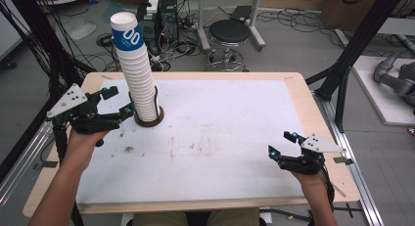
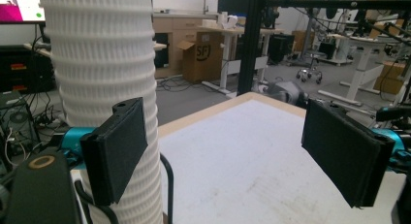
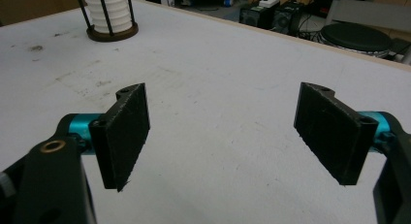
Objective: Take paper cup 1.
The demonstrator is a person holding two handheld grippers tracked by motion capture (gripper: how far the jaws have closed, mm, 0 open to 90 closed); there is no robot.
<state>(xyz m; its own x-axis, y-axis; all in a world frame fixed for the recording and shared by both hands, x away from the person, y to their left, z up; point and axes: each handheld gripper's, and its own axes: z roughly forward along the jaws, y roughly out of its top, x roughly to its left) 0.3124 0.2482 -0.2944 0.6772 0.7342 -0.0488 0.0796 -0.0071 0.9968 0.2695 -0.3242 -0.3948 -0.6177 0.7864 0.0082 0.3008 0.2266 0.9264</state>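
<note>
One tall stack of cups [image 1: 136, 69] stands in a dark round holder [image 1: 149, 119] near the table's far left corner, and wire uprights on the holder keep the column from toppling. That is likely why the stack sits where it does: fixed and upright, it lets a claw come in from the side and take cups without the rest sliding.

The left claw [image 1: 117, 101] is level with the lower part of the stack, its jaws apart. In the left gripper view the stack [image 2: 104, 88] rises just behind the left-hand pad [image 2: 116, 149], not between the two pads, so nothing is clamped yet. I judge this claw is lining up for a grasp on the column.

The right claw [image 1: 282, 144] waits well apart from the stack, low over the white table [image 1: 220, 138] near its right edge, jaws wide and empty; from it the holder [image 3: 111, 32] lies far ahead to the left. It seems parked until needed.

Counts: one stack, one holder, two claws. The cups are too many and too tightly nested to count surely; the top one bears a blue band.
</note>
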